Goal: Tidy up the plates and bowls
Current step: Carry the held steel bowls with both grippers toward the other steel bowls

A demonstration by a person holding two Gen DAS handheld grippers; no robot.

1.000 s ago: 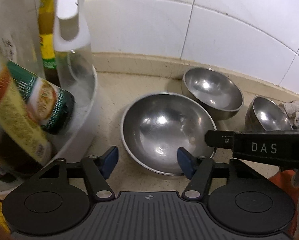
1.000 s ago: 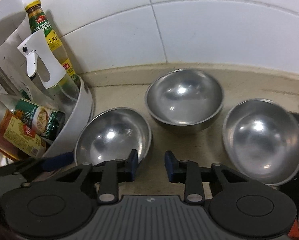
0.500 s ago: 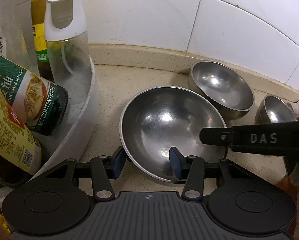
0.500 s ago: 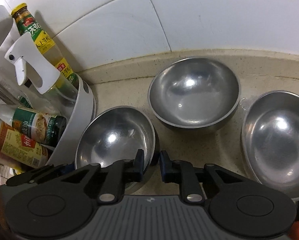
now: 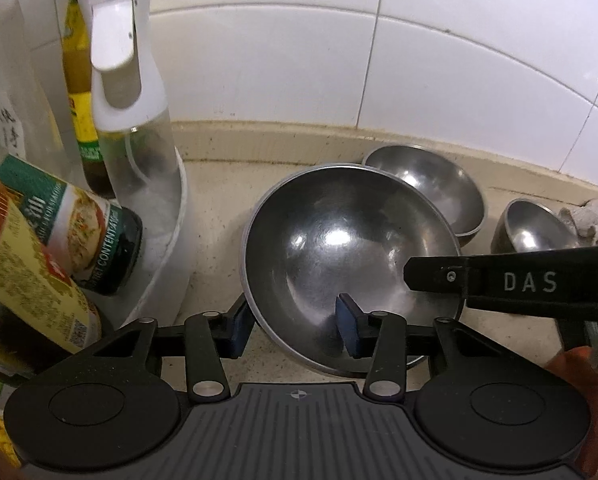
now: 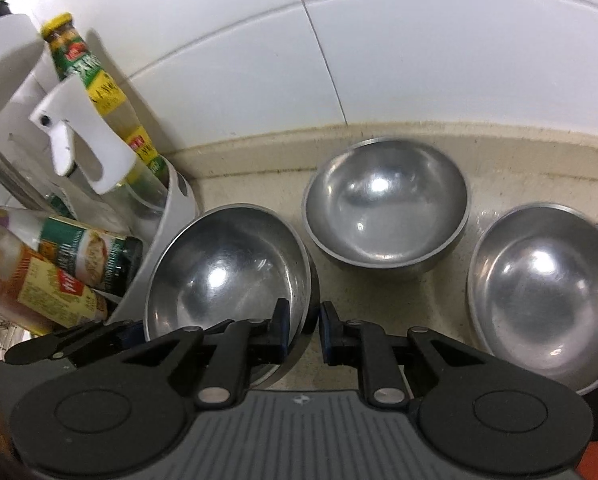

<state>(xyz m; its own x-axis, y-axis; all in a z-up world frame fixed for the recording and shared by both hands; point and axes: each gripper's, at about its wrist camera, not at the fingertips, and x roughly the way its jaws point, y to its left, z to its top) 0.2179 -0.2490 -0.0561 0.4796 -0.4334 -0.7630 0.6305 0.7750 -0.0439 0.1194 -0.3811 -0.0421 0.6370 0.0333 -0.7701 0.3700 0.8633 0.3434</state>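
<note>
We hold both tongs low & level. Left tongs [image 5: 295, 326] spread wide, blue pads apart. Right tongs [image 6: 303, 330] nearly closed, narrow gap btwn pads; its arm crosses our left view.
</note>
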